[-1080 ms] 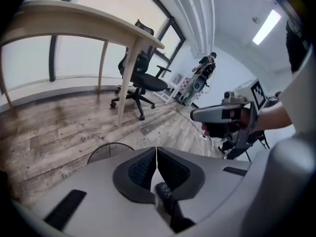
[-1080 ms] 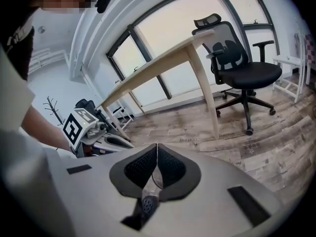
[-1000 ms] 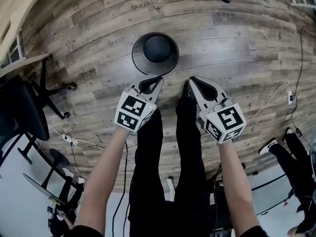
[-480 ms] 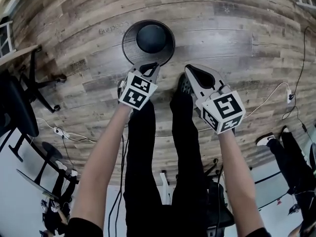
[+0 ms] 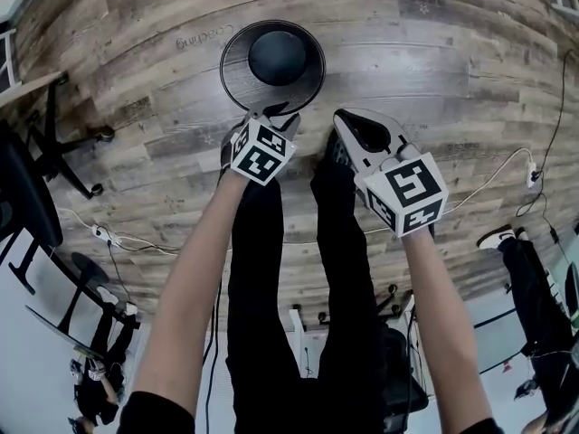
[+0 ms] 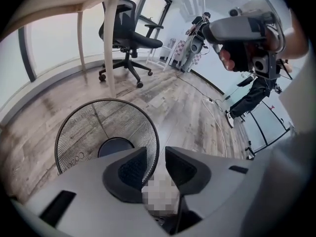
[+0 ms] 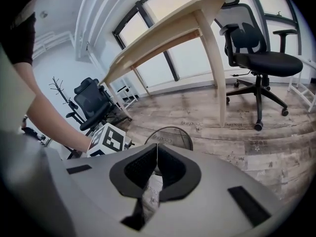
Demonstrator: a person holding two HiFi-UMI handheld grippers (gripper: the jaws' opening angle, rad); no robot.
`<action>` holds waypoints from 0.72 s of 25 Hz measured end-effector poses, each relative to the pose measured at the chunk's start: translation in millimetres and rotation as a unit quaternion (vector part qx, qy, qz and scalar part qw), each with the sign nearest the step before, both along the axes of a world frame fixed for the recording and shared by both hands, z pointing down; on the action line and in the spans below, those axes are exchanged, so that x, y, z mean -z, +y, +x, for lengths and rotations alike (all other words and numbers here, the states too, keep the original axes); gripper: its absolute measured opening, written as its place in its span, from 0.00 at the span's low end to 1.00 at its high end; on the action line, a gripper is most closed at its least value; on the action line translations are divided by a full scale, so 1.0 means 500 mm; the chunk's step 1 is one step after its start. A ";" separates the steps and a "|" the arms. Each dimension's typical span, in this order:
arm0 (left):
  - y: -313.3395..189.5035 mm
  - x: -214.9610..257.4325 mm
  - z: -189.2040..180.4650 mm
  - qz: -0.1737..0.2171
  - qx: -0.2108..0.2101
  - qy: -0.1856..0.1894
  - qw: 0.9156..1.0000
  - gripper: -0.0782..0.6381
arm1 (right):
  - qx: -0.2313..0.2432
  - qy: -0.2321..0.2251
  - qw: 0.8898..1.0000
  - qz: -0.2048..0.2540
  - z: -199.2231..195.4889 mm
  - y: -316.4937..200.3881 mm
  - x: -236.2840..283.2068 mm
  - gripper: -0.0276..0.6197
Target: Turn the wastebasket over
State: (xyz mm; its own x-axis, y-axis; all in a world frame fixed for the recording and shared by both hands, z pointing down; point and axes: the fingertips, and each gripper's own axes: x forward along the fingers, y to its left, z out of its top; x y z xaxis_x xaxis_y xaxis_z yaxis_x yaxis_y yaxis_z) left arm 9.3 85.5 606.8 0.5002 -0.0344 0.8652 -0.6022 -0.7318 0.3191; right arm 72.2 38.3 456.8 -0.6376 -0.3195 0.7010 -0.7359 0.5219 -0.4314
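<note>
At upper centre of the head view, the wire-mesh wastebasket stands upright on the plank floor, mouth up, with its solid dark bottom visible inside.

Writing: a printed word on a plank just left of the basket reads upside down and begins "Coo". The remaining letters are not legible with certainty. The square markers on both cubes carry no readable text.

The left tongs sit at the basket's near rim. Their jaws stand narrowly apart, having just been opening. The rim line shows in the gap, unpinched. Whether it lies between the pads or just beyond them cannot be determined.

The right tongs, lower right of the basket, are closed on nothing.

The person's legs hide the floor at lower centre. An office chair is cut off at the left edge, and a white cable trails at right. Open floor lies right of and above the basket.
</note>
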 end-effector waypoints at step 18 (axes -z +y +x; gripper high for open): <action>0.043 -0.103 0.010 0.032 -0.087 -0.059 0.994 0.26 | -0.016 -0.019 0.999 -0.038 -0.002 0.039 -0.039 0.09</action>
